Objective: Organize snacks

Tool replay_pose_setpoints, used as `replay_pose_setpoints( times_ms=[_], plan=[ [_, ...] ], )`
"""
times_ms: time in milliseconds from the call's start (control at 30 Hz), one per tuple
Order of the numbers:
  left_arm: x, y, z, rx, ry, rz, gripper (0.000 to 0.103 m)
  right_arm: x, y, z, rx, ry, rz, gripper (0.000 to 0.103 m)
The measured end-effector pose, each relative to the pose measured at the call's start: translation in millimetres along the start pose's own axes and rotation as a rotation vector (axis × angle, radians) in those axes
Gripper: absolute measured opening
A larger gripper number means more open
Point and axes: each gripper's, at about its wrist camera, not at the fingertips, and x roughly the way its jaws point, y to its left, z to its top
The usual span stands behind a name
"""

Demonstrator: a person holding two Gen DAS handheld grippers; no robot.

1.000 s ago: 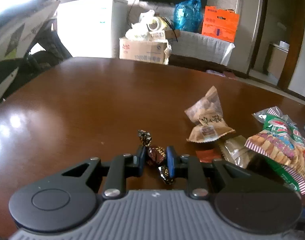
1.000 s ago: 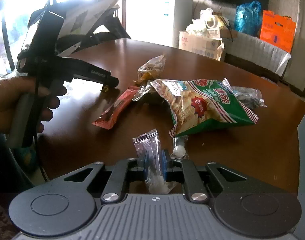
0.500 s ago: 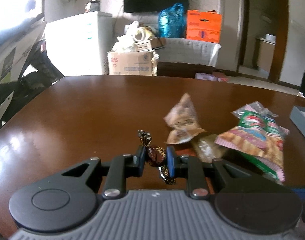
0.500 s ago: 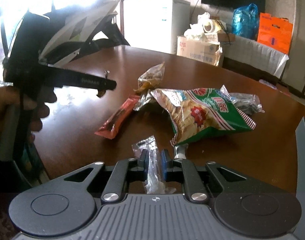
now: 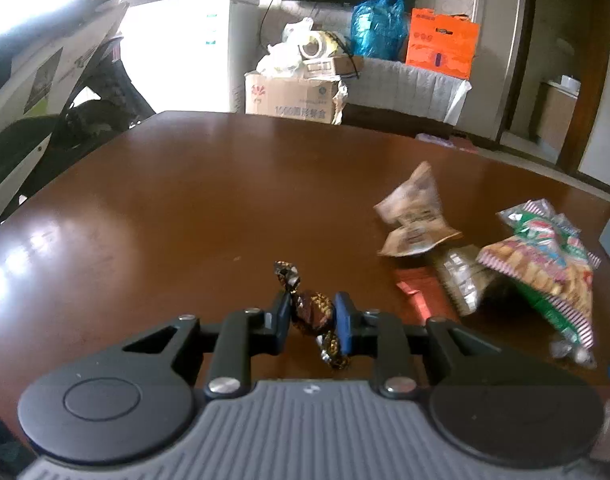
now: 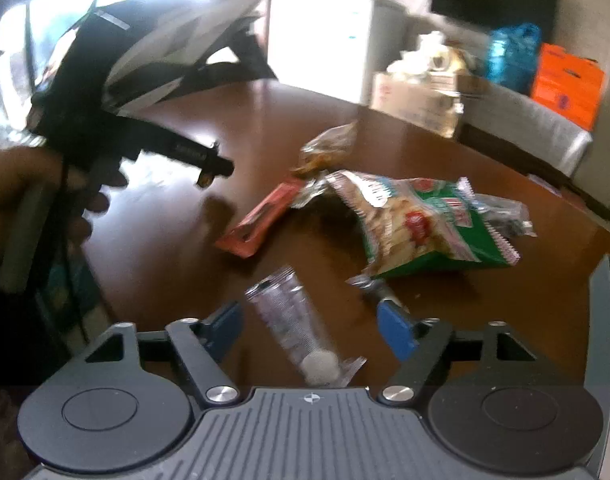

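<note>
A brown foil-wrapped candy [image 5: 310, 309] hangs between the pads of my left gripper [image 5: 314, 320], just above the brown table [image 5: 185, 208]. The jaws are opening slightly, but the pads still touch the candy. The right wrist view shows that gripper [image 6: 213, 168] in a person's hand at the left. My right gripper [image 6: 309, 320] has its jaws opening wide. A clear packet [image 6: 285, 312] with a white round piece lies slanted between them, touching neither pad. Beyond it lies a green and red cracker bag [image 6: 417, 220].
A red bar [image 6: 261, 220], a tan packet [image 6: 325, 148], a silver packet [image 5: 461, 280] and a clear wrapper [image 6: 505, 212] crowd around the cracker bag. A grey box [image 6: 601, 320] stands at the right edge. A small foil candy [image 6: 365, 282] lies by the right finger.
The right jaws have gone from shut on the clear packet to wide apart, and the packet now lies loose between them. The left gripper shifted a little, with the candy still between its pads.
</note>
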Motion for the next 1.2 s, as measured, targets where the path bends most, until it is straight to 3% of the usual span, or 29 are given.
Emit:
replay_pose_setpoints(
  times_ms=[67,200,233,267,300,367,433,500,533,633,667,700,733,767,967,1200],
  plan=[
    [-0.5,8.0,-2.6,-0.006,0.014,0.001,0.029,3.7,0.3,-4.0,-0.019,0.022,-0.002,0.077],
    [2.6,5.9,-6.0,0.012,0.033,-0.022,0.036,2.9,-5.3,-0.7,0.038,0.039,0.086,0.039],
    [3.2,0.3,-7.6,0.038,0.038,-0.031,0.042,2.0,-3.6,0.1,0.031,0.039,0.093,0.036],
    [2.9,-5.4,-8.1,0.064,0.041,-0.032,0.057,0.8,-1.8,0.1,0.029,0.038,0.093,0.03],
    [1.7,-10.2,-10.0,0.102,0.036,-0.023,0.064,0.0,-1.6,0.2,0.033,0.038,0.091,0.028],
    [0.4,-14.5,-10.4,0.13,0.012,0.009,0.064,-0.9,-4.3,0.8,0.057,0.039,0.091,0.024],
    [1.2,-6.7,-7.7,0.102,0.011,0.023,0.073,-0.9,-8.3,1.5,0.087,0.039,0.092,0.023],
    [9.5,-1.1,-9.9,0.083,0.047,0.066,0.091,-0.3,-10.6,0.8,0.108,0.037,0.084,0.023],
    [9.5,3.1,-12.7,0.051,0.035,0.07,0.092,-0.4,-11.6,1.2,0.116,0.037,0.08,0.023],
    [7.7,1.6,-14.8,0.062,0.018,0.068,0.088,-0.7,-14.4,0.7,0.132,0.036,0.068,0.023],
    [7.5,2.4,-14.2,0.061,0.012,0.042,0.073,-1.1,-15.8,0.6,0.14,0.032,0.067,0.023],
    [6.8,1.2,-13.0,0.08,0.0,0.021,0.043,-0.9,-17.6,1.2,0.149,0.027,0.067,0.023],
    [7.2,-1.0,-11.3,0.091,-0.004,-0.006,0.026,-1.2,-18.9,2.1,0.156,0.02,0.067,0.023],
    [8.4,-2.7,-9.7,0.091,-0.001,-0.026,0.021,-2.0,-19.4,2.9,0.161,0.011,0.07,0.023],
    [4.6,0.2,-7.5,0.037,0.0,-0.047,0.02,-8.3,-20.8,6.6,0.177,-0.03,0.078,0.023],
    [-21.3,-15.0,1.8,0.088,-0.063,-0.061,0.02,-15.4,-19.7,13.5,0.18,-0.066,0.082,0.023]
  ],
)
